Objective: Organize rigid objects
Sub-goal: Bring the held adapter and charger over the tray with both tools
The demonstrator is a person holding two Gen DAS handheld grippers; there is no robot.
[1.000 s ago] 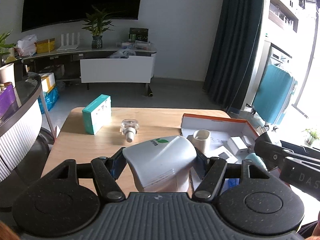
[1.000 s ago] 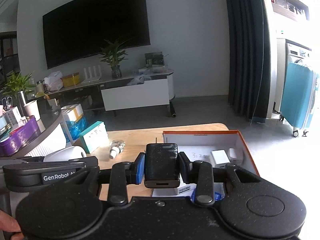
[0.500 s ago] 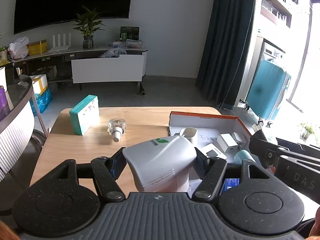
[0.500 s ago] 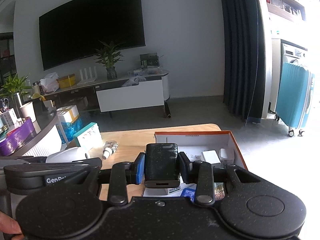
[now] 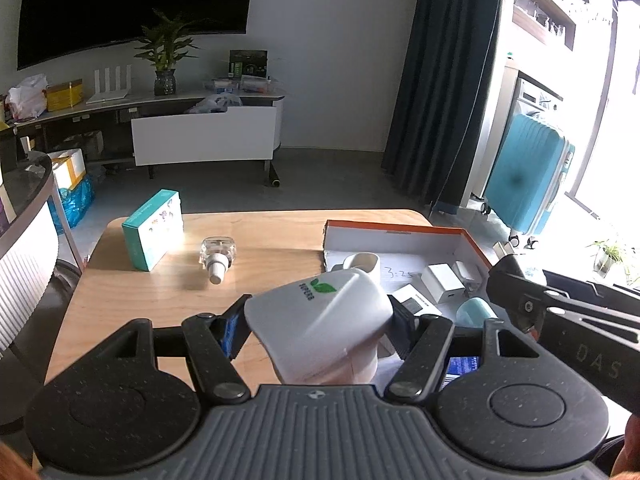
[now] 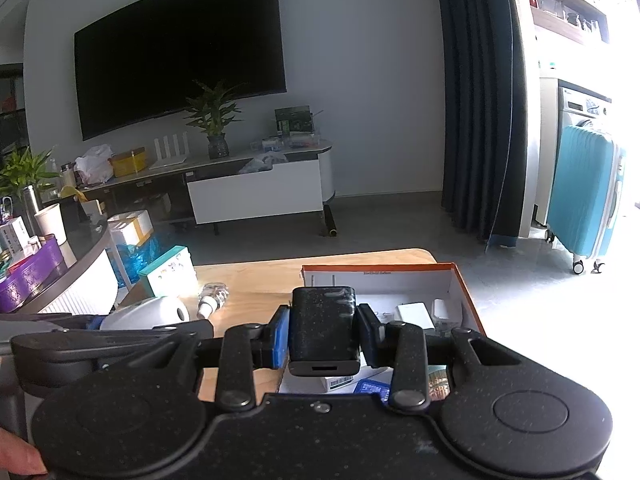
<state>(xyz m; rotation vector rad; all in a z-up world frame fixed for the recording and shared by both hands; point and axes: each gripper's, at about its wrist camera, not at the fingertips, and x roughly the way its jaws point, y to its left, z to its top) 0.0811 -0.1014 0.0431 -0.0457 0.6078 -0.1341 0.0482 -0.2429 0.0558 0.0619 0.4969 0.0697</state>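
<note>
My left gripper (image 5: 318, 326) is shut on a white plastic appliance with a green leaf logo (image 5: 320, 328), held above the near edge of the wooden table (image 5: 272, 248). My right gripper (image 6: 323, 330) is shut on a black plug-in charger (image 6: 323, 326) with two prongs pointing away, held over the near part of the orange-rimmed white box (image 6: 380, 269). That box (image 5: 396, 233) holds a white cup (image 5: 362, 266), white adapters (image 5: 442, 282) and a pale blue item (image 5: 476, 310). The white appliance (image 6: 146, 313) also shows at the left of the right wrist view.
A teal carton (image 5: 154, 230) and a clear small bottle with a white cap (image 5: 218, 256) lie on the table's left half. A curved grey counter (image 5: 24, 216) stands at left, a teal suitcase (image 5: 528, 176) at right, a TV bench (image 5: 200, 136) behind.
Both views have shifted slightly, so the table and box sit a little more to the left in frame. Both grips are unchanged.
</note>
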